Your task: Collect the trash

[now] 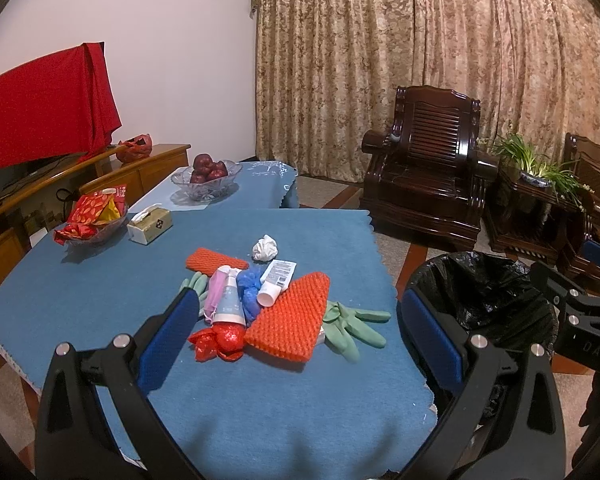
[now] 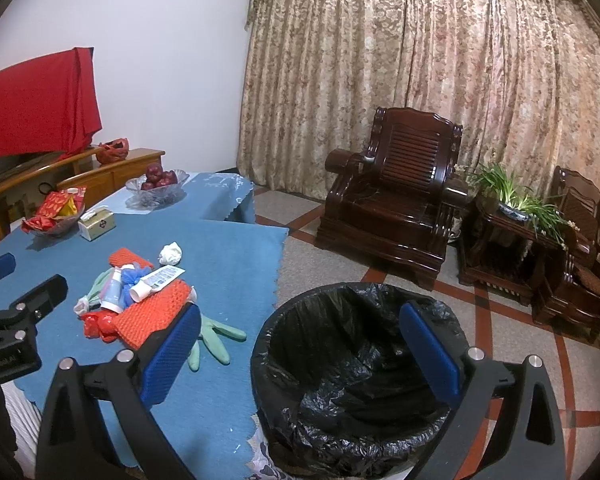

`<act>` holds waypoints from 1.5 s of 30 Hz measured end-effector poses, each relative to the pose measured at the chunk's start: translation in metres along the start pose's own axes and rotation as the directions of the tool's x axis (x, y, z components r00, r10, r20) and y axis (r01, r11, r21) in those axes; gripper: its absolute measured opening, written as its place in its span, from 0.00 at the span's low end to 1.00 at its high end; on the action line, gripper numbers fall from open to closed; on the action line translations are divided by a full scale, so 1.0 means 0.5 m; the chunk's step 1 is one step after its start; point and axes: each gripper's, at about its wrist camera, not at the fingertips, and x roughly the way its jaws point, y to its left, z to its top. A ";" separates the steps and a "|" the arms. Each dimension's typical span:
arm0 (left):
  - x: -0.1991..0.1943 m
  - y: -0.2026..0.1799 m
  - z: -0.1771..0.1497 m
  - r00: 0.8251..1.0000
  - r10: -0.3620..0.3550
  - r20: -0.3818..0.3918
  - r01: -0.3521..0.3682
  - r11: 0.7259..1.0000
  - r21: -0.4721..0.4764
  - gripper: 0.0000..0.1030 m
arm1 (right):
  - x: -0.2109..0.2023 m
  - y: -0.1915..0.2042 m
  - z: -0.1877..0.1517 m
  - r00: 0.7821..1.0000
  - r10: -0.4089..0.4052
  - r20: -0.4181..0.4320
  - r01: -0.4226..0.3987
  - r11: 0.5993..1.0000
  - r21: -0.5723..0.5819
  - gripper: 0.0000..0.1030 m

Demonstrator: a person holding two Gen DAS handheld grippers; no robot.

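Note:
A pile of trash lies on the blue table (image 1: 100, 280): a large orange foam net (image 1: 290, 322), a smaller orange net (image 1: 214, 262), a white tube (image 1: 278, 280), a blue wrapper (image 1: 249, 290), a pink mask (image 1: 216, 292), a red foil wrapper (image 1: 220, 340), green gloves (image 1: 352, 326) and a crumpled white tissue (image 1: 265, 247). My left gripper (image 1: 300, 328) is open and empty above the pile. My right gripper (image 2: 300, 340) is open and empty over the black-lined bin (image 2: 340, 400), which stands beside the table's right edge. The pile (image 2: 140, 304) also shows in the right wrist view.
At the back of the table stand a tissue box (image 1: 150, 225), a snack bowl (image 1: 92, 222) and a glass bowl of apples (image 1: 205, 178). Dark wooden armchairs (image 1: 424, 168) and a plant table (image 1: 536, 196) stand on the tiled floor to the right. A wooden cabinet (image 1: 112, 176) lies left.

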 end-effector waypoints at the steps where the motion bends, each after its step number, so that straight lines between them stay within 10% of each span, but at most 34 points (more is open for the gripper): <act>1: 0.000 0.000 0.000 1.000 0.001 0.001 -0.001 1.000 0.001 0.95 | 0.000 0.000 0.000 1.000 -0.001 -0.001 0.001 1.000 -0.001 0.94; 45: 0.009 0.005 -0.004 1.000 0.002 -0.003 -0.002 1.000 -0.002 0.95 | 0.037 0.032 -0.020 1.000 0.004 -0.011 -0.004 1.000 -0.001 0.94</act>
